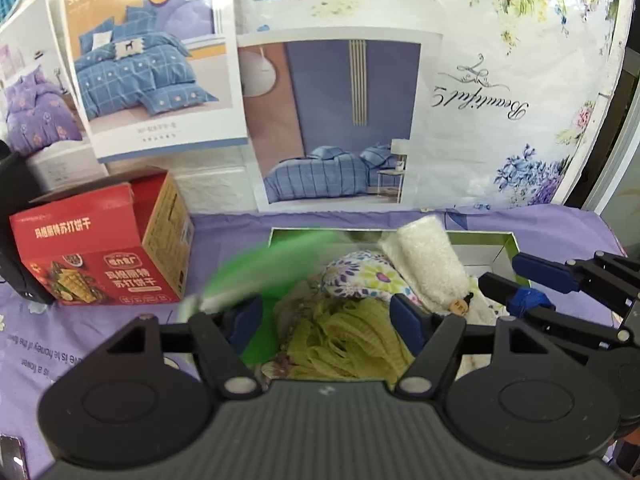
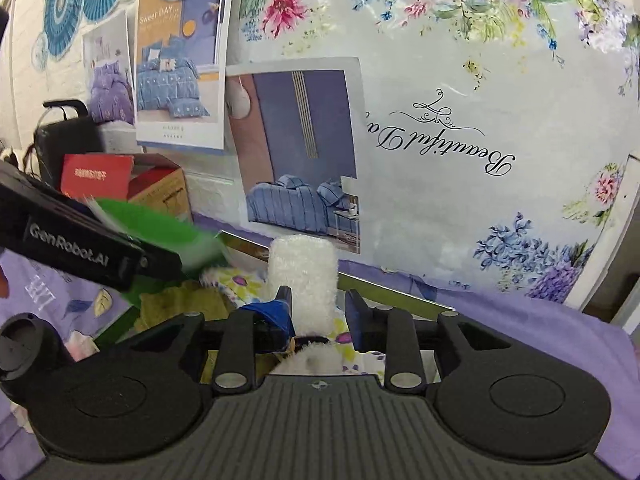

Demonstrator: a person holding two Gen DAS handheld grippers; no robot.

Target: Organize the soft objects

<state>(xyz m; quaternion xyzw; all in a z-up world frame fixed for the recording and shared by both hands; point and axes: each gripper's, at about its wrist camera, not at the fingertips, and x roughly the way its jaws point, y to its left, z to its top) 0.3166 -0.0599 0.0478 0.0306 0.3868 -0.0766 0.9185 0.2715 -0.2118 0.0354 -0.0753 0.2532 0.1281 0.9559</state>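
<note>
Left of the left tongs (image 1: 324, 320): open red cardboard biscuit box (image 1: 108, 252) on the purple printed tablecloth (image 1: 104, 332), a black case behind it. Straight ahead, the wall is covered with floral sheeting (image 1: 500, 40) and bedding posters (image 1: 336, 120). Nothing solid blocks the bin; only the two tools crowd each other, the right tongs (image 2: 320, 312) coming in at the left one's right side.

Left tongs: jaws wide apart, nothing pressed between them. A blurred bright green cloth (image 1: 256, 272) sits at the left finger, mid-motion; can't tell if it touches. Right tongs: jaws slightly parted, white fluffy towel roll (image 2: 304, 276) between them, pads not seen clamping it.

Soft items are directly ahead of and under both tongs, inside the white shallow open box with green rim (image 1: 508, 248): olive-green knitted cloth (image 1: 352, 340) nearest, flower-print fabric (image 1: 368, 276) behind it, towel roll lying tilted to the right.
</note>
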